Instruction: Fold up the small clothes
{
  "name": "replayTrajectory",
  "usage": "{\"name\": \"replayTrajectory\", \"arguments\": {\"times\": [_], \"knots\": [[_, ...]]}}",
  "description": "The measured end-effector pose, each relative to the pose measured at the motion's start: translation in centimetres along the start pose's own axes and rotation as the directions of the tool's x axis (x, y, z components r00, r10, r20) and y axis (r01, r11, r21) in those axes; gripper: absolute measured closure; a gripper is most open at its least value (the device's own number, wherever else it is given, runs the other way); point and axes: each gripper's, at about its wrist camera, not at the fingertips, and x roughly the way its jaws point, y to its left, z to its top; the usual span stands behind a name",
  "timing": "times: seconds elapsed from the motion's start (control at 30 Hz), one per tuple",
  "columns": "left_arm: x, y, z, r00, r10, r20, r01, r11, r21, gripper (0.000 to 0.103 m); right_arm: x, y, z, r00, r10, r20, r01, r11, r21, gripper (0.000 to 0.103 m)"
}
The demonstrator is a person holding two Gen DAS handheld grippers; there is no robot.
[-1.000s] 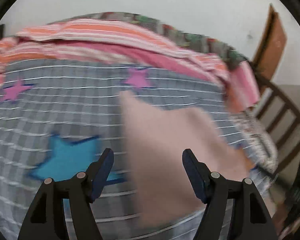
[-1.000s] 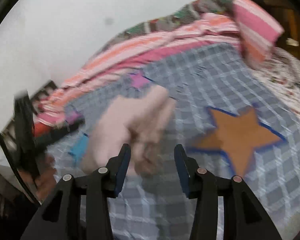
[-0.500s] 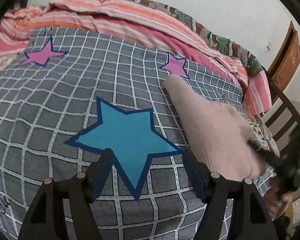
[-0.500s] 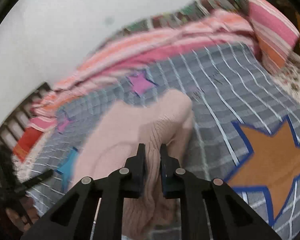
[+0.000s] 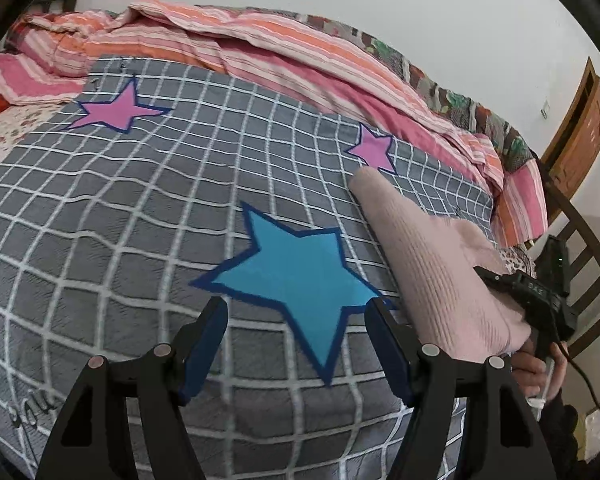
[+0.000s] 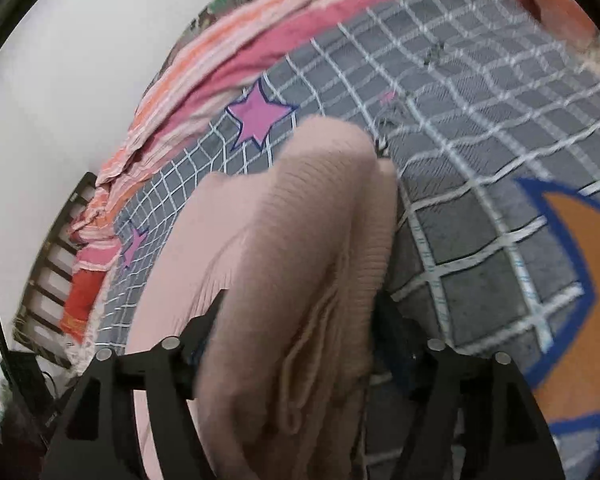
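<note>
We see right hand-held gripper (image 6: 296, 320) opening around pink sweater (image 6: 284, 248) | left hand-held gripper (image 5: 296, 340) spread, empty | risk: loosened knit slumps, fold unravels on bed (image 5: 100, 220)

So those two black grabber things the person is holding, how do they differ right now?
The left gripper has nothing between its fingers, only the checked blanket with its blue star beneath. The right gripper has the pink knitted garment bunched between its fingers, and its jaws are opening. The left view is sharp; the right view is blurred. Both are black with dark blue pads and point down at the bed.
</note>
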Motion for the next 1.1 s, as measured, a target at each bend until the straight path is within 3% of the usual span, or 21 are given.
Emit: {"name": "replayTrajectory", "arguments": {"times": [0.1,0.13,0.17,0.2,0.3,0.53,0.73,0.87,1.0,1.1], "knots": [[-0.5,0.8,-0.3,1.0,-0.008,0.0,0.008,1.0,-0.021,0.034,0.8,0.0,0.2,1.0,0.019,-0.013,-0.019,1.0,-0.002,0.033],[-0.5,1.0,-0.4,1.0,-0.01,-0.001,0.01,1.0,-0.027,0.034,0.8,0.2,0.2,1.0,0.019,-0.019,-0.019,1.0,-0.005,0.037],[-0.6,1.1,-0.5,1.0,-0.012,-0.001,0.012,0.999,-0.031,0.034,0.9,0.3,0.3,0.999,0.039,-0.029,-0.039,0.999,0.002,0.051],[-0.7,1.2,-0.5,1.0,-0.012,0.001,0.012,0.999,-0.033,0.034,0.8,0.4,0.4,0.998,0.053,-0.035,-0.052,0.998,0.023,0.058],[-1.1,1.1,-0.4,1.0,-0.019,0.01,0.019,0.999,-0.032,0.034,-0.3,1.6,0.6,0.998,0.056,-0.026,-0.055,0.998,0.014,0.064],[-2.2,0.9,0.6,0.999,-0.034,0.041,0.035,0.999,-0.019,0.034,-4.7,7.7,2.1,0.997,0.048,0.053,-0.047,0.999,-0.021,0.068],[-2.6,2.1,1.2,0.996,-0.052,0.067,0.053,0.998,-0.026,0.034,-7.1,15.2,2.9,0.99,-0.078,0.12,0.097,0.983,-0.159,0.069],[-2.3,3.0,1.7,0.997,-0.049,0.064,0.052,0.997,-0.051,0.034,-5.8,18.4,3.9,0.986,-0.108,0.129,0.131,0.974,-0.187,0.07],[-2.3,3.5,2.5,0.997,-0.032,0.07,0.035,0.998,-0.044,0.034,-3.0,19.8,5.3,0.995,-0.04,0.087,0.053,0.986,-0.16,0.07],[-1.9,3.5,3.0,0.998,-0.014,0.061,0.015,1.0,-0.023,0.034,-0.7,20.4,6.3,0.993,0.097,0.061,-0.088,0.988,-0.125,0.07]]}}
